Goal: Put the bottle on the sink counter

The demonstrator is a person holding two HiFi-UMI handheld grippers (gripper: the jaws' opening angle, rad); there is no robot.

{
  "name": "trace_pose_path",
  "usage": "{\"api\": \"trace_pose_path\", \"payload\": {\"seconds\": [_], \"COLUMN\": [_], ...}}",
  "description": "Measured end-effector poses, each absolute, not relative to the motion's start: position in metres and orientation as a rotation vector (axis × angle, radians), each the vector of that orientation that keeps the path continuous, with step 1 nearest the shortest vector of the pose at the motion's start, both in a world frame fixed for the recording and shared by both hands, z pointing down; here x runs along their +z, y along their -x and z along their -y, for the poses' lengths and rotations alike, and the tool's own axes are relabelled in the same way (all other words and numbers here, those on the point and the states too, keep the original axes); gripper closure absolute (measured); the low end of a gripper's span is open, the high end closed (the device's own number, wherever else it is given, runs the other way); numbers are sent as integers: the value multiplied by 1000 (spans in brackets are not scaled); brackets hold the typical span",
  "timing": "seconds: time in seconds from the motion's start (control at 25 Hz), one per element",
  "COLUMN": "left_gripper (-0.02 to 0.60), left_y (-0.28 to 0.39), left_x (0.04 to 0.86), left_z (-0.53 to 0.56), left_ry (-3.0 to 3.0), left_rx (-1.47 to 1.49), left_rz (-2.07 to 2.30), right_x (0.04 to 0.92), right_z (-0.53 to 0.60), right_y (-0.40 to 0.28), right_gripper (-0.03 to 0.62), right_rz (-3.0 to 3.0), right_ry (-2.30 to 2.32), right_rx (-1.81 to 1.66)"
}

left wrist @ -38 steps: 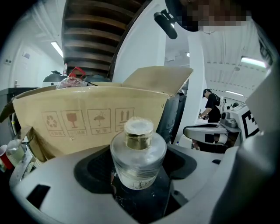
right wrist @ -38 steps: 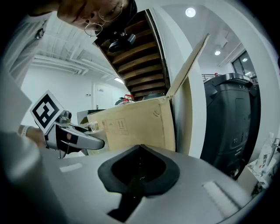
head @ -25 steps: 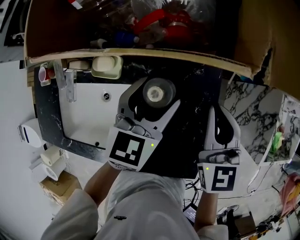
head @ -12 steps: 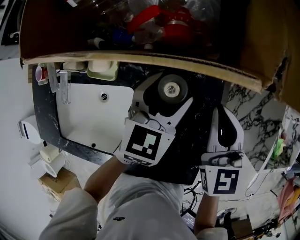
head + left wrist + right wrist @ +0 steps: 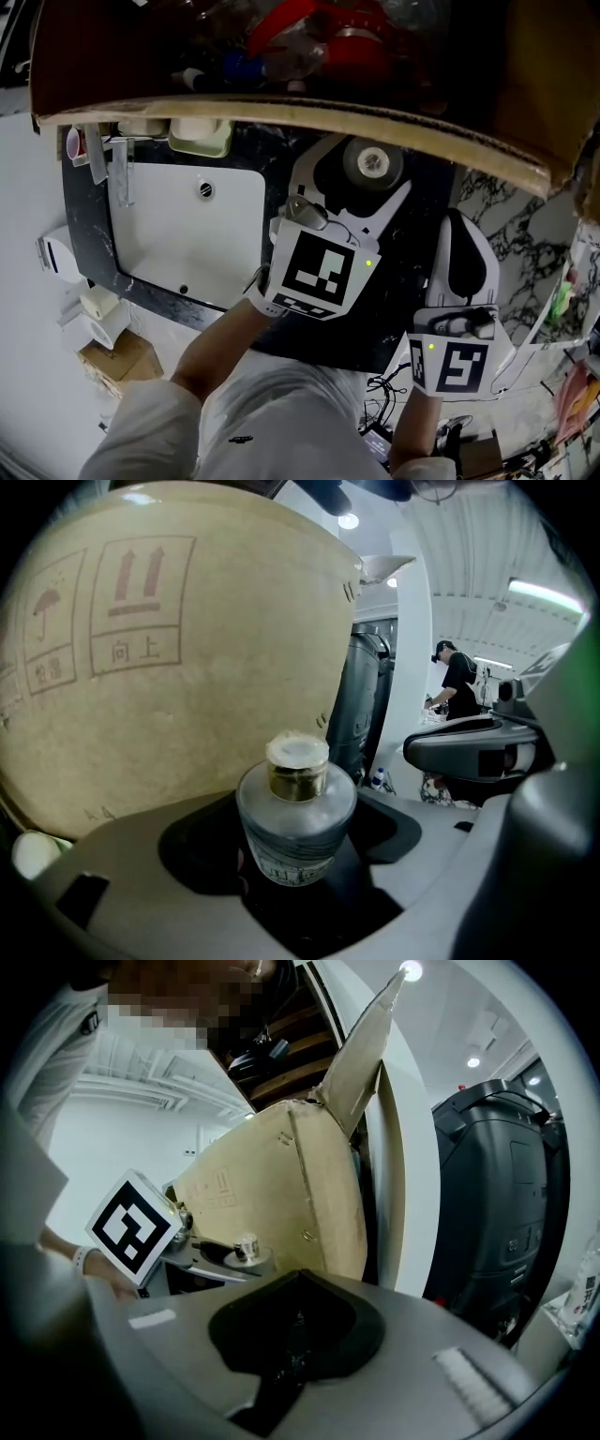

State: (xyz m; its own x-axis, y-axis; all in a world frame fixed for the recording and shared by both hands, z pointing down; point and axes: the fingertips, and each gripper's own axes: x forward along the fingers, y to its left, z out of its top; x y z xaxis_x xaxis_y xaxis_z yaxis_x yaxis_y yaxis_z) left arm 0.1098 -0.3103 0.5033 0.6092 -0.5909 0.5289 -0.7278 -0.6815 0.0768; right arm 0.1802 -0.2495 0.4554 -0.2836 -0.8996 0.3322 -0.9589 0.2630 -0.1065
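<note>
The open cardboard box (image 5: 281, 108) is holding a jumble of red plastic pieces (image 5: 328, 37) and clear containers. The left gripper (image 5: 367, 178) is clamping the frosted bottle (image 5: 295, 822) by its body, with the gold collar and pale cap standing upright between the jaws. It is hanging over the black sink counter (image 5: 412, 272), just beside the box's wall and right of the white basin (image 5: 178, 225). The right gripper (image 5: 286, 1340) is hovering nearby, jaws together and empty.
</note>
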Motion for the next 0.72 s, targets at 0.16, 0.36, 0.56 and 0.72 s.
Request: {"api": "trace_pose_path", "payload": {"seconds": [0.16,0.36,0.56,0.72], "left_gripper": [247,247,247,247], "left_y": [-118,-128,-131,-130], "left_x": [508,511,517,526], "left_z": [315,322,324,327], "left_ry": [-2569,-2595,-2592,-2575], "left_rx": [704,704,729,745], "left_rz": [1083,1103,1115,1133], "right_x": [459,461,461,461], "right_z": [250,251,248,246], "right_y": [-180,-178,-176,-178], "right_gripper": [583,583,583,583], "right_rz": [2331,2344,2355,2352], "right_ry": [-1738,-1747,-1729,-1730], "right_rx": [428,439,431,428]}}
